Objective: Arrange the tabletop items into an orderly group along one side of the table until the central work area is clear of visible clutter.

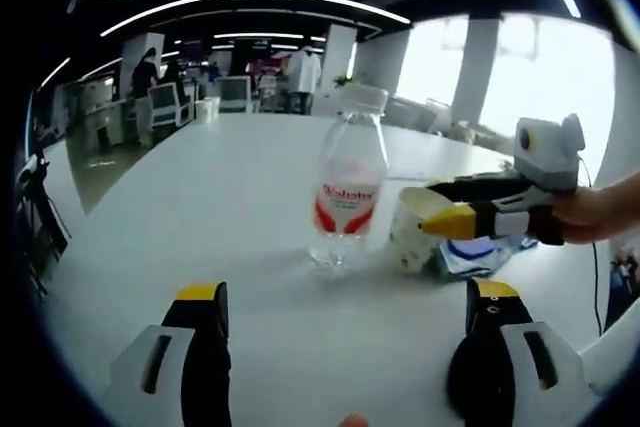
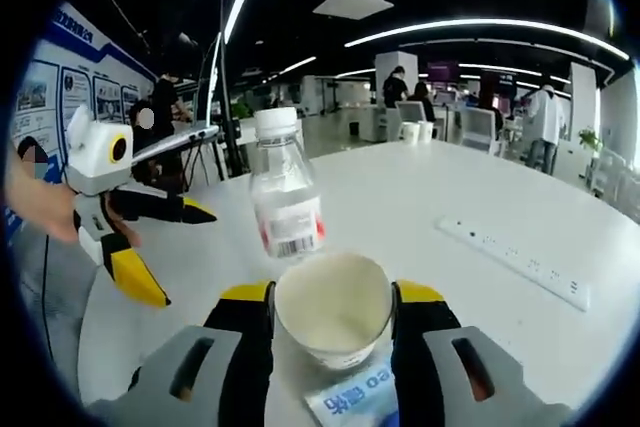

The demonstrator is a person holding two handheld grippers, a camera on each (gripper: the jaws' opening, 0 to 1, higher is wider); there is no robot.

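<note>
A clear water bottle [image 1: 347,197] with a red label and white cap stands upright on the white table [image 1: 220,207]. Just right of it is a white paper cup [image 1: 415,232]. My right gripper [image 1: 432,209] comes in from the right with its jaws around the cup. In the right gripper view the cup [image 2: 335,312] sits between the right gripper's [image 2: 333,297] yellow-tipped fingers, with the bottle [image 2: 285,192] right behind it. A blue-and-white packet [image 2: 355,397] lies under the cup. My left gripper [image 1: 347,295] is open, short of the bottle; the left gripper [image 2: 180,257] also shows open beside the bottle.
A white power strip [image 2: 515,259] lies on the table to the right of the cup. The packet [image 1: 480,255] lies beside the cup. People, chairs and desks stand in the office far behind the table. A hand [image 1: 600,212] holds the right gripper.
</note>
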